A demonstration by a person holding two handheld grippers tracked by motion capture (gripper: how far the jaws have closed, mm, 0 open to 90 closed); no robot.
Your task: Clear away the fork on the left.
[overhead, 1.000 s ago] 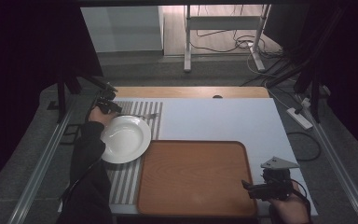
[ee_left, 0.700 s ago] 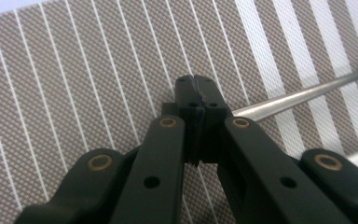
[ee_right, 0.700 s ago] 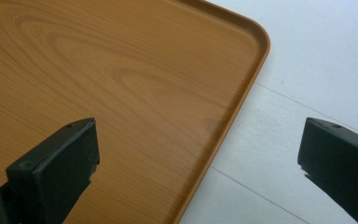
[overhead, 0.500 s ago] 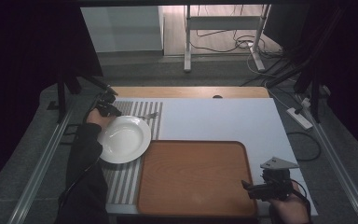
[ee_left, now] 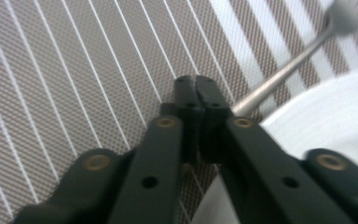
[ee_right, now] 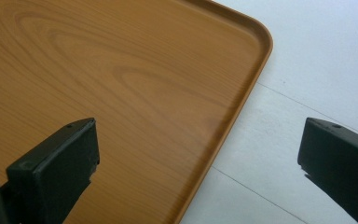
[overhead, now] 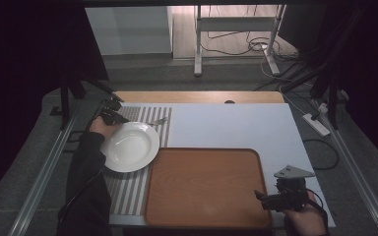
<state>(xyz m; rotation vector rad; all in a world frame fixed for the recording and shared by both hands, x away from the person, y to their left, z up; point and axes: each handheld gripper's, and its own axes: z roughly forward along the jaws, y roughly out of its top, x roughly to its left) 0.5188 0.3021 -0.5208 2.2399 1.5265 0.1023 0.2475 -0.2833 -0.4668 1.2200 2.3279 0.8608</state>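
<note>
A white plate (overhead: 130,146) lies on a striped placemat (overhead: 128,191) at the table's left. A metal fork (overhead: 157,120) rests on the mat just beyond the plate. My left gripper (overhead: 114,115) hovers at the plate's far left rim. In the left gripper view the left gripper (ee_left: 196,86) has its tips together over the mat, beside the plate (ee_left: 335,116) and the fork (ee_left: 279,79). The jaws have just eased a hair apart, with nothing seen between them. My right gripper (overhead: 266,199) is open over the near right corner of a wooden tray (overhead: 206,187); the right gripper (ee_right: 196,163) straddles the tray rim (ee_right: 242,102).
The pale tabletop (overhead: 226,123) stretches beyond the tray. A person's dark sleeve (overhead: 86,172) lies along the mat's left side. On the floor to the right sit a power strip (overhead: 316,124) and cables; a table frame (overhead: 236,29) stands farther back.
The left hand and gripper shifted slightly at the plate's far rim; the plate stays about where it was. The right gripper has not moved.
</note>
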